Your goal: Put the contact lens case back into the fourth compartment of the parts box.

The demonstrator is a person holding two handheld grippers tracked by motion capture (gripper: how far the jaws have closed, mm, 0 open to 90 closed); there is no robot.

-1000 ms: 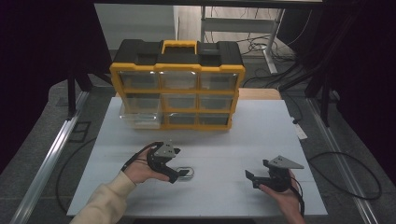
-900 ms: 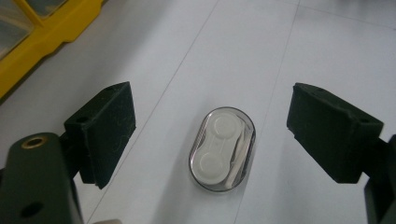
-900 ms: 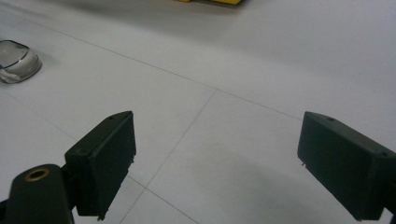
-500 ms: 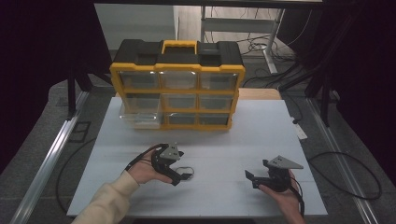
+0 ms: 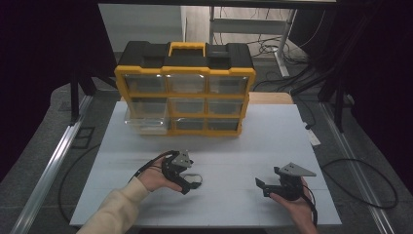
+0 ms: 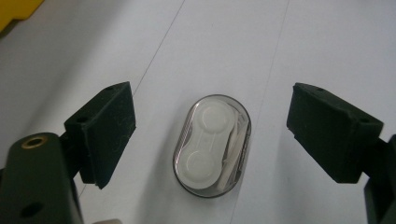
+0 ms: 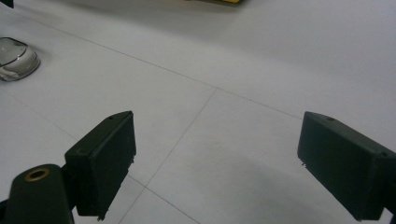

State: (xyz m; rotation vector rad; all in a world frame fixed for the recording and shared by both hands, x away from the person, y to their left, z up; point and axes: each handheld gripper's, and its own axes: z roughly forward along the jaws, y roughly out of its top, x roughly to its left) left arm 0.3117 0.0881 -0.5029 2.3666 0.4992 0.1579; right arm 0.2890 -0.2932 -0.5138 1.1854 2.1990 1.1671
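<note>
Evidently the left gripper point(image 6: 212, 140) hangs with jaws apart around the clear oval contact lens case point(image 6: 212, 145), not touching it, ready to close on it, while the right gripper point(image 7: 229, 168) waits with jaws spread over the bare white table point(image 7: 261, 56).

A: We look down and forward over the white table point(image 5: 243, 131) from above its near edge.

B: Our two gripper views ride low and close. Both catch the clear oval case point(image 6: 212, 144), probably the same one point(image 7: 16, 58).
</note>
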